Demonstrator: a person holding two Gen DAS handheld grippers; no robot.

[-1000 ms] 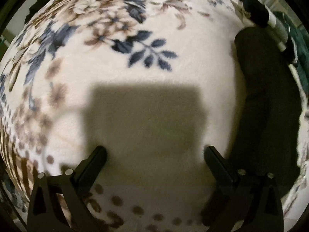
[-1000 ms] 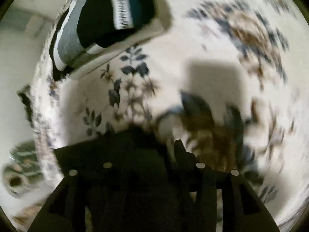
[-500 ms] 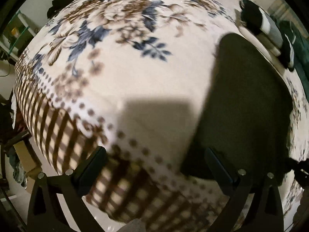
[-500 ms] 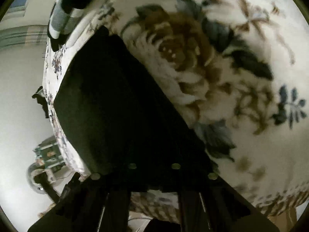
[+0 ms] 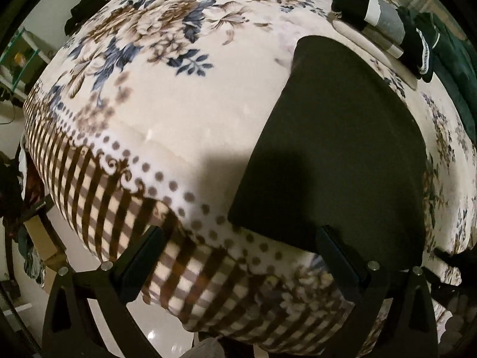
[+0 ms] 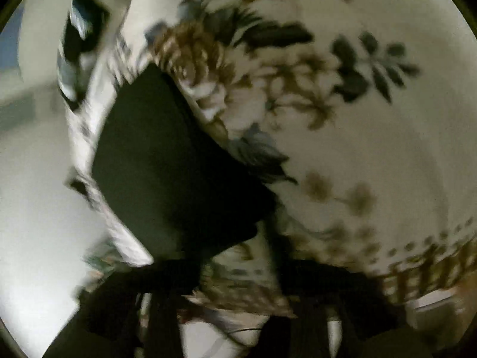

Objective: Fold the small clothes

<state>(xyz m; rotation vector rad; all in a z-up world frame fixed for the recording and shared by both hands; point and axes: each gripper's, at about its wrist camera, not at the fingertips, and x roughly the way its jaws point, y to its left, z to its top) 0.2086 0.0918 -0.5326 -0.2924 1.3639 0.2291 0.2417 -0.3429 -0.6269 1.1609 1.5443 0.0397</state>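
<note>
A dark garment lies flat on the floral blanket, its near edge close to the blanket's dotted border. My left gripper hangs open above that border, pointing steeply down, with nothing between its fingers; the right finger sits over the garment's near edge. In the blurred right wrist view the garment spreads up and left from my right gripper. Its jaws are opening, blanket pattern shows in the gap, and the cloth's corner ends just ahead of the left finger.
A pile of folded clothes, black, white and grey, sits at the far right of the blanket, with dark green clothing beside it. The blanket's striped edge hangs over pale floor. Boxes and clutter stand at the left.
The left gripper has pulled back and risen, so the blanket's edge and the floor now show. The right gripper, shut on the dark garment before, now has its jaws apart with the cloth lying flat.
</note>
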